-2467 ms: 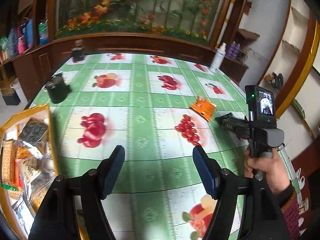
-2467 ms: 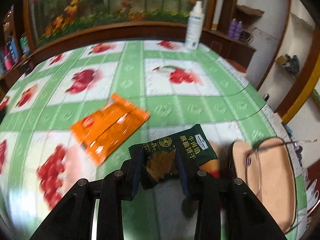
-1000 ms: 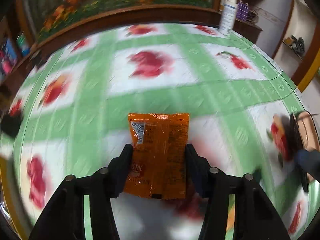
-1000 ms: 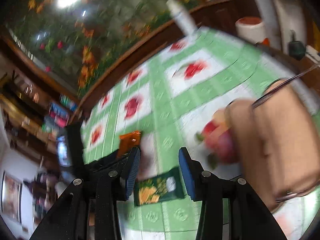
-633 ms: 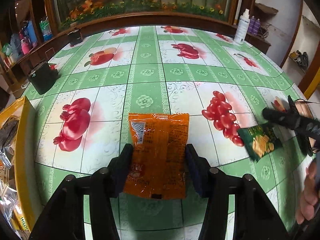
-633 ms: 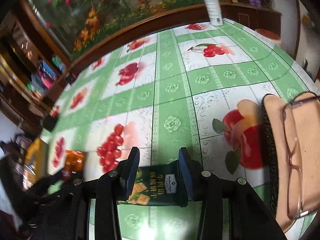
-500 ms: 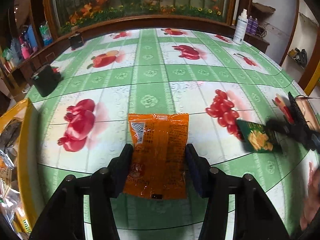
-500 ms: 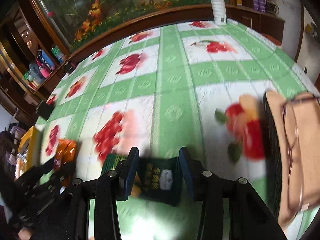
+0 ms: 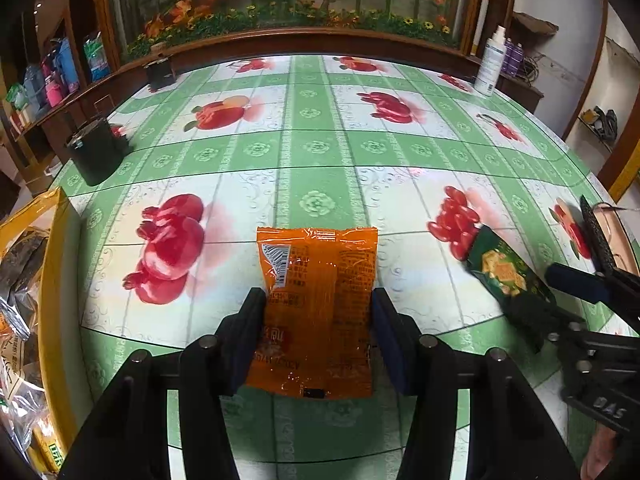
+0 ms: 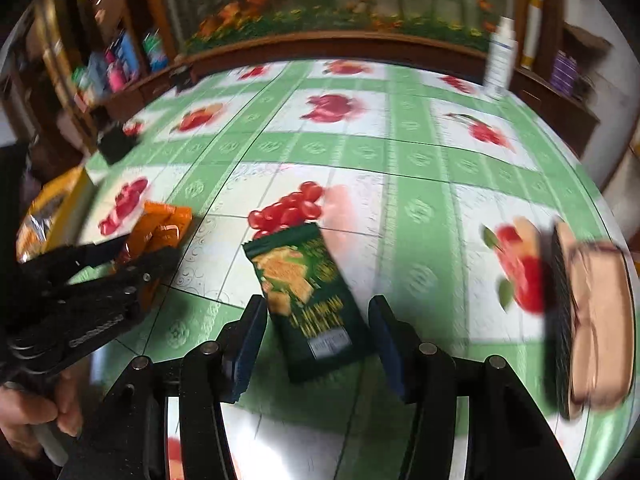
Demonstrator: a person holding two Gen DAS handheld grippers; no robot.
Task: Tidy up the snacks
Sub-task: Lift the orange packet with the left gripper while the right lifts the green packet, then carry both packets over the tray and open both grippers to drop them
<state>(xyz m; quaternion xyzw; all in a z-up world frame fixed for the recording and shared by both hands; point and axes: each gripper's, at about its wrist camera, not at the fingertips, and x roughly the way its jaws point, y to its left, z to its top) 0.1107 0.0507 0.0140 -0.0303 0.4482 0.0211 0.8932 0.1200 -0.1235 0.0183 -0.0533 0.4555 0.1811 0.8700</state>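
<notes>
Over the green fruit-print surface point(image 9: 320, 148) | left tongs point(image 9: 318, 332) clamped on the orange snack packet point(image 9: 318, 304) | right tongs point(image 10: 316, 340) opening, pads clear of the tilted dark green cracker packet point(image 10: 308, 300) between them | yellow box of snacks point(image 9: 50, 280) at the far left edge.

Right tool point(image 10: 316, 340) jaws opening, green snack packet point(image 10: 308, 300) tilted between them, pads clear. Left tool point(image 10: 120, 256) far left, gripping orange packet point(image 10: 160, 228). Table point(image 10: 400, 160) beneath.
</notes>
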